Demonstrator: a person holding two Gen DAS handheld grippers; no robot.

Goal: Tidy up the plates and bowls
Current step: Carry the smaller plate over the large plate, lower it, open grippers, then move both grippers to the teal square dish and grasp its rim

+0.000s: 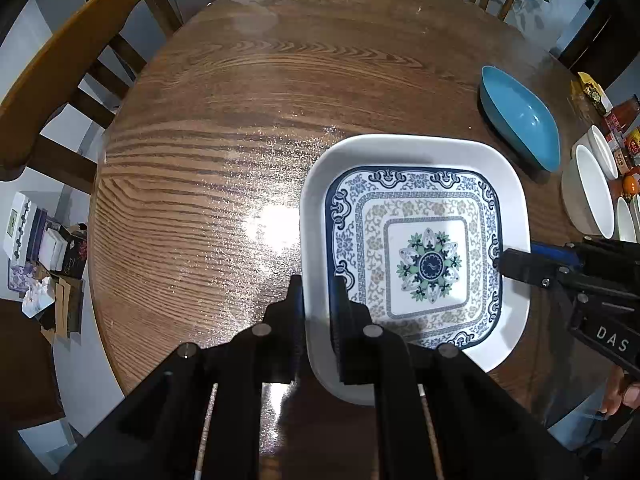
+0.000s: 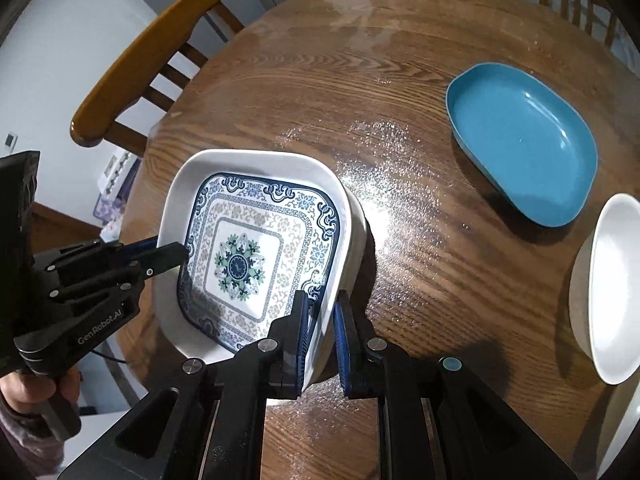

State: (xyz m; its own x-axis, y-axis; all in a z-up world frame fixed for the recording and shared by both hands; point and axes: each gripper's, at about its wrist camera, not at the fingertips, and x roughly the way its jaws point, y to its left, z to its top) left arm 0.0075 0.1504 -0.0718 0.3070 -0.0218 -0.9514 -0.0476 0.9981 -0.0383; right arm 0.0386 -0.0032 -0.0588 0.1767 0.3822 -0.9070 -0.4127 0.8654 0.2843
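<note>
Round wooden table [image 1: 208,128]. The patterned square plate [image 1: 428,260] is pinched by both grippers: left gripper [image 1: 318,308] nearly shut on one rim, right gripper [image 2: 322,320] on the opposite rim. Step looks like setting it down; next, release, then go for the blue dish [image 2: 524,140] beyond the jaws.

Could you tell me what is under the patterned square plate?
In the right wrist view, a white dish peeks out under the patterned square plate, on the table. Its inside is covered.

You are seeing one patterned square plate [image 2: 248,256], one blue dish [image 2: 524,144], and two wooden chairs [image 2: 140,68].
</note>
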